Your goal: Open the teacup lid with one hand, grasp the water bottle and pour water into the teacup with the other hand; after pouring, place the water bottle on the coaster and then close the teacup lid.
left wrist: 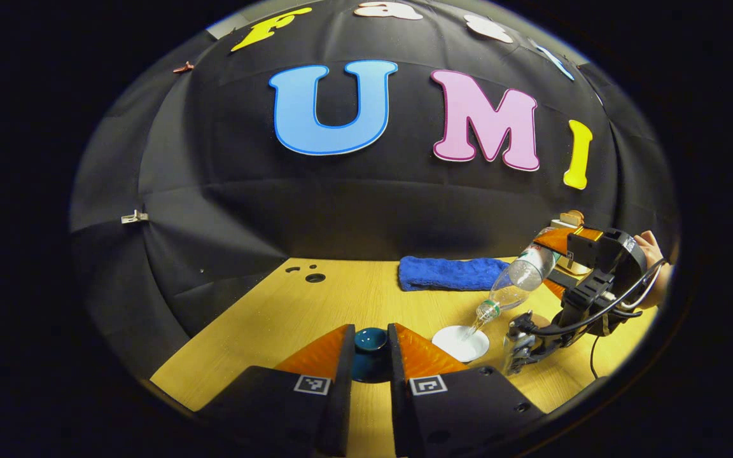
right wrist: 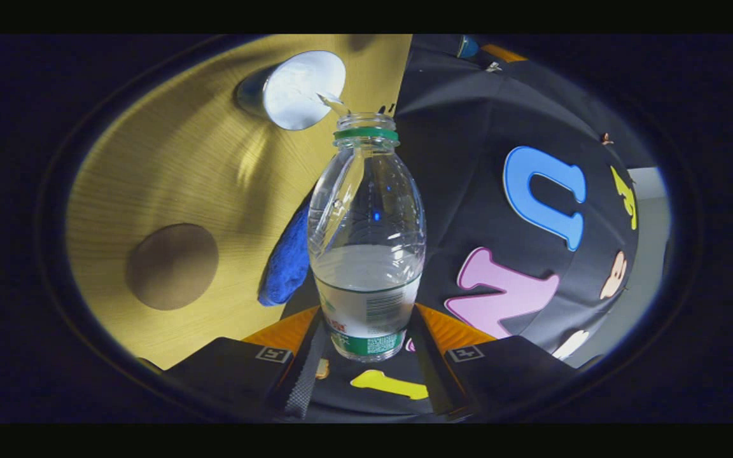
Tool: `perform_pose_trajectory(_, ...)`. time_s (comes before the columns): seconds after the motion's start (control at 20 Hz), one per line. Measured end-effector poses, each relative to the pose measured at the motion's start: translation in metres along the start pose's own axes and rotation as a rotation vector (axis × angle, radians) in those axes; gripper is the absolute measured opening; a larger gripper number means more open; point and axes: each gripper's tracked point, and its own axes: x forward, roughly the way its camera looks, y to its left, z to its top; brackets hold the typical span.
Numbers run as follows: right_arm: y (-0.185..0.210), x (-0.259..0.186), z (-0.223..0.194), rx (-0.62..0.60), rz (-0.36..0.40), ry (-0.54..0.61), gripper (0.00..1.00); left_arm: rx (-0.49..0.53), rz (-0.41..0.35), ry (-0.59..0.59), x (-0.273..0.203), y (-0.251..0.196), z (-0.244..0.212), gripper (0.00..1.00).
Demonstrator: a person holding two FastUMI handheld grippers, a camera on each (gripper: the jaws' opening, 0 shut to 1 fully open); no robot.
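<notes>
Right tool (right wrist: 366, 346) gripping tilted water bottle (right wrist: 366, 254) pouring into teacup (right wrist: 300, 89), left tool (left wrist: 369, 359) clamping lid (left wrist: 369, 346)

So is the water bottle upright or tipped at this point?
Tipped: the water bottle slants neck-down toward the teacup, a thin stream leaving its mouth, held in the right gripper.

The left hand-held gripper (left wrist: 369, 356) clamps the teacup lid (left wrist: 369, 346); ahead to its right, the tilted water bottle (left wrist: 519, 280) pours into the teacup (left wrist: 462, 343).
</notes>
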Motion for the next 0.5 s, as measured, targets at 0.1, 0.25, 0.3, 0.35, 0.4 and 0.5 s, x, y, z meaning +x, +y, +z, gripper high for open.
perform_pose_trajectory(0.1,-0.004,0.001,0.000,-0.016,-0.025,-0.014,0.73,0.006,-0.002,-0.007,0.001,-0.001,0.002,0.31)
perform_pose_trajectory(0.25,-0.003,0.000,0.001,-0.031,-0.051,-0.030,0.74,0.010,-0.006,-0.014,0.000,0.000,0.005,0.31)
perform_pose_trajectory(0.3,-0.005,0.001,0.001,-0.042,-0.063,-0.037,0.74,0.008,-0.006,-0.015,0.000,-0.001,0.004,0.31)
perform_pose_trajectory(0.35,-0.006,0.001,0.002,-0.051,-0.074,-0.045,0.73,0.006,-0.007,-0.015,0.000,-0.001,0.004,0.31)
perform_pose_trajectory(0.4,-0.008,0.001,0.003,-0.065,-0.088,-0.057,0.74,0.005,-0.007,-0.014,0.001,-0.001,0.004,0.31)
perform_pose_trajectory(0.5,-0.013,0.001,0.005,-0.110,-0.130,-0.087,0.73,0.010,-0.010,-0.013,-0.001,0.000,0.004,0.31)
